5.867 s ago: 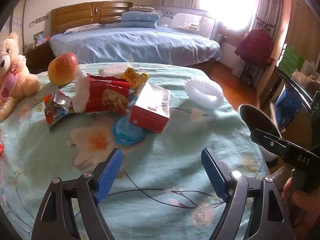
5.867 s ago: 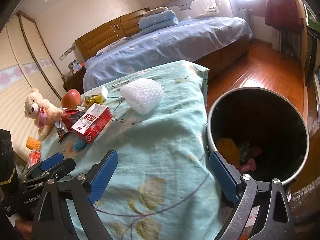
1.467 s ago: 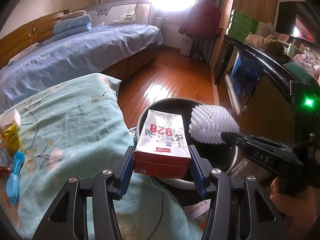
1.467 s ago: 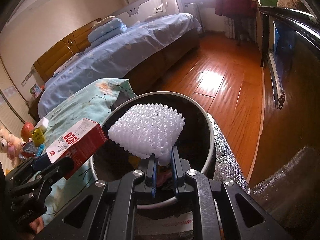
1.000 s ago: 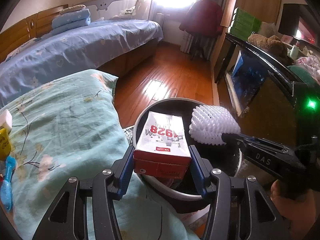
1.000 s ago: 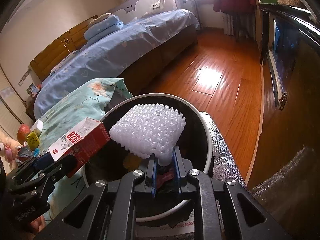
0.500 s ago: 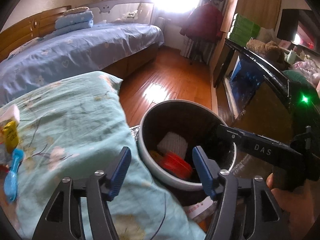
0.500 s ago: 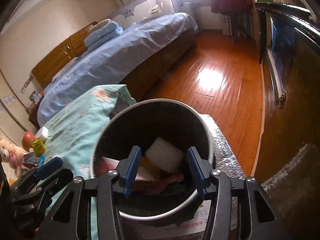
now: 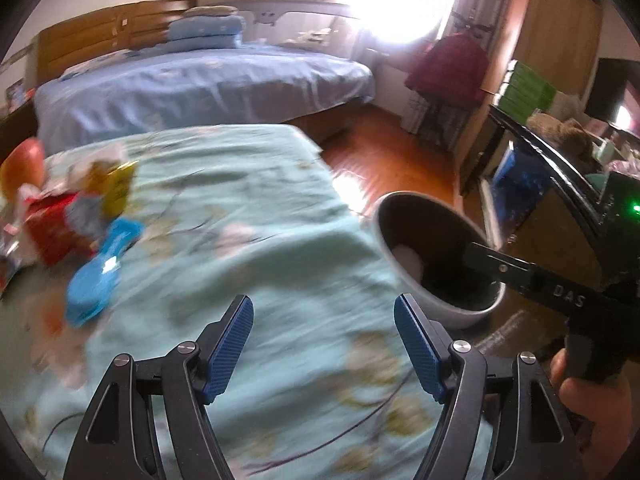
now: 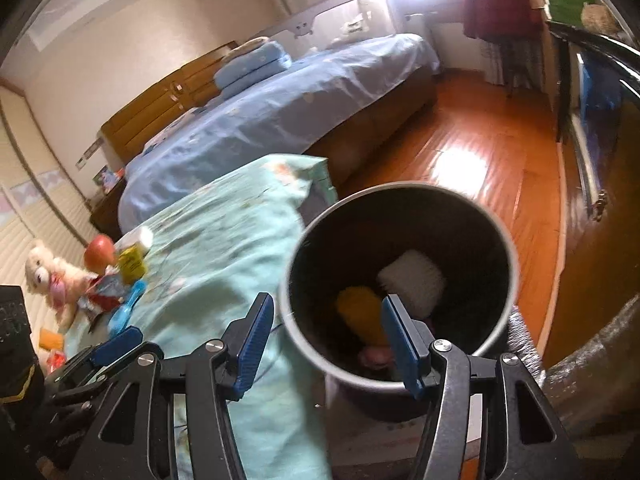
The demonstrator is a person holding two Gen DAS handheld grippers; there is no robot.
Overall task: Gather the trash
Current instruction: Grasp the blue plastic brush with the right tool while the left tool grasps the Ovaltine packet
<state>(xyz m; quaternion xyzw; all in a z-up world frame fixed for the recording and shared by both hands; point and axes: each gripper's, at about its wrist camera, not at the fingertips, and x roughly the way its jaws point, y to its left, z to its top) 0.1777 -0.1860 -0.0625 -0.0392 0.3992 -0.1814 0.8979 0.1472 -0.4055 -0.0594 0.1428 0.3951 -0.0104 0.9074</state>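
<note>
A round metal trash bin (image 10: 496, 236) stands beside the table; it also shows in the left wrist view (image 9: 452, 314). Inside lie a white foam net (image 10: 414, 278) and a yellow item (image 10: 360, 312). My right gripper (image 10: 327, 336) is open and empty, just above the bin's near rim. My left gripper (image 9: 323, 340) is open and empty over the teal tablecloth (image 9: 240, 216). A red snack wrapper (image 9: 54, 224), a yellow packet (image 9: 118, 186) and a blue plastic scoop (image 9: 100, 268) lie at the table's left.
An apple (image 9: 22, 164) sits at the far left of the table. A teddy bear (image 10: 50, 276) sits beyond the wrappers. A blue bed (image 9: 192, 88) stands behind the table. A dark cabinet (image 9: 560, 184) stands right of the bin on wooden floor.
Both grippers opened over the bin; the red box and the white foam net dropped in. My left gripper has since swung left over the table. The right gripper stays at the bin.
</note>
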